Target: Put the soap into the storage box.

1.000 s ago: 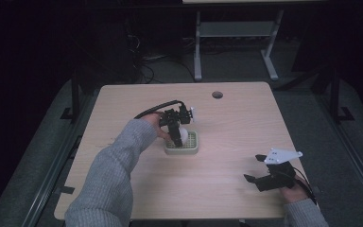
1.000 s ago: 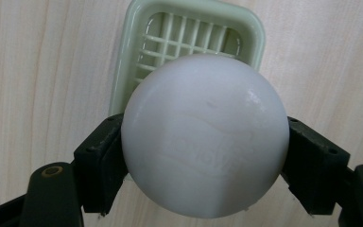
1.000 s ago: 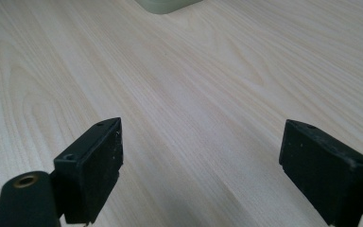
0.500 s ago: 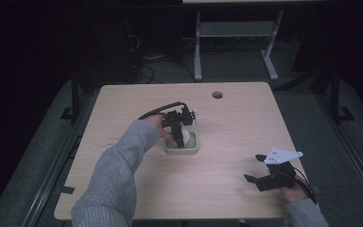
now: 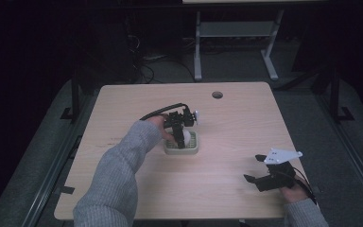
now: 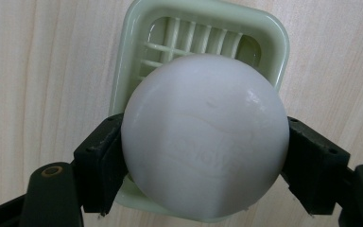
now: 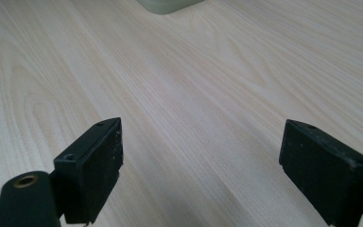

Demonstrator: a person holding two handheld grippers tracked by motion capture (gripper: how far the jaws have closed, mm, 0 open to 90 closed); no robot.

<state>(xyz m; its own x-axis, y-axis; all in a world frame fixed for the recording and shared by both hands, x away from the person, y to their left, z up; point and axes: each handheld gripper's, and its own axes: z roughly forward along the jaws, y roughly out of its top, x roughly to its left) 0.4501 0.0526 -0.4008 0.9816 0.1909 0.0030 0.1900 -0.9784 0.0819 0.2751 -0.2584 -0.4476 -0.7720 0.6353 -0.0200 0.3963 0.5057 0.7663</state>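
Note:
A white ball [image 6: 203, 137] sits between the jaws of my left gripper [image 6: 203, 163], which is shut on it, directly over a pale green slatted tray [image 6: 170, 28]. In the high view the left gripper [image 5: 181, 137] points down at the tray [image 5: 170, 150] near the table's middle, and the ball [image 5: 183, 139] shows white between the jaws. My right gripper [image 5: 254, 169] lies low near the table's front right corner, open with nothing between its jaws. The right gripper view has both fingers [image 7: 99, 156] spread wide over bare wood, with the tray's edge [image 7: 168, 5] at the top.
The light wooden table [image 5: 236, 127] has a round cable hole [image 5: 217, 94] near its far edge. A cable [image 5: 163, 110] trails from the left gripper. Beyond the table stand a white desk frame [image 5: 231, 42] and dark floor.
The left gripper with the ball has shifted slightly toward the right over the tray. The right gripper has stayed where it was.

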